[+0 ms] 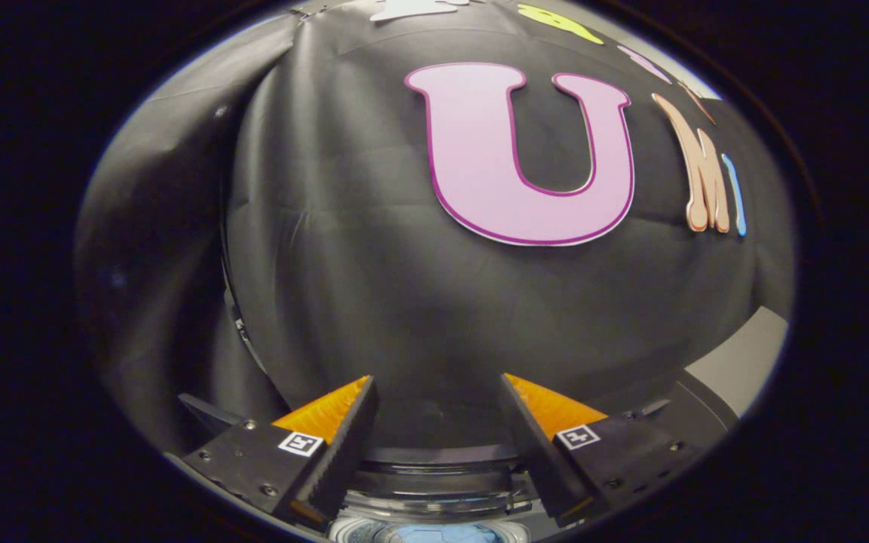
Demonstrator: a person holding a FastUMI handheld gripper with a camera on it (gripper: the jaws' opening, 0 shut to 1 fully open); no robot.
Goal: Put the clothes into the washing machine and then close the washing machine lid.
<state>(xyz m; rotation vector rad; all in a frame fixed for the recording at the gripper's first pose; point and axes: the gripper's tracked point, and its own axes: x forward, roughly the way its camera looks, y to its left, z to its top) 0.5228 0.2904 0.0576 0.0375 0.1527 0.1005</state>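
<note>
My gripper [437, 388] is open, its two fingers spread wide with nothing between them, pointing at the black cloth wall. Low down between the finger bases I see the rim of the washing machine [434, 486], a round dark and clear ring. Under that ring a patch of blue cloth [446, 534] shows inside the drum. The machine's lid cannot be made out clearly from here.
The black cloth wall [374, 249] hangs close ahead of the fingers. A grey surface [744, 362] shows to the right, beyond the right finger. A dark edge runs down the cloth on the left.
</note>
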